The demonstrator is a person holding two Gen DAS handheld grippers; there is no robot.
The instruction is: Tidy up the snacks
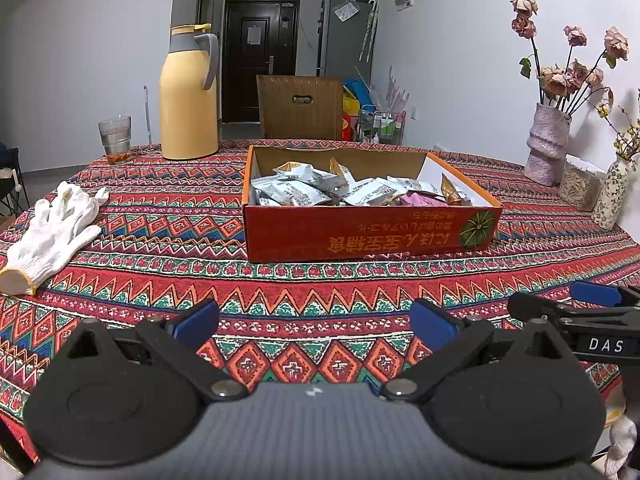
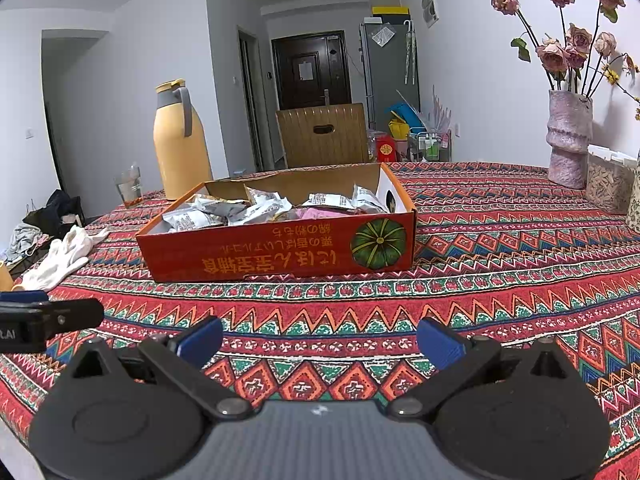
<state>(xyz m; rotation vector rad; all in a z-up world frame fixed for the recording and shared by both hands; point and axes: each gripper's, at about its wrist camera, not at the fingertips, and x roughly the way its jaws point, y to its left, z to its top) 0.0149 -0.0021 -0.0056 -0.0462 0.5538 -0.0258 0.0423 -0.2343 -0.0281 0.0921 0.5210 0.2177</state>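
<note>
Both hand-held grippers, left (image 1: pixel 314 324) and right (image 2: pixel 320 340), gape wide and empty before the snack box (image 1: pixel 368 234).

red box (image 1: pixel 360 232), zigzag-patterned tablecloth (image 1: pixel 160 216), yellow flask (image 1: pixel 188 100)

Box (image 1: pixel 368 232) stands mid-table on the tablecloth (image 1: pixel 320 292); snack packets (image 1: pixel 304 188) lie inside it; thermos (image 1: pixel 188 96) stands behind the box to its left, glass (image 1: pixel 115 136) left of the thermos; glove (image 1: pixel 52 232) lies left of the box; vase (image 1: pixel 548 144) stands far right; chair (image 1: pixel 300 106) stands behind the table.
</note>
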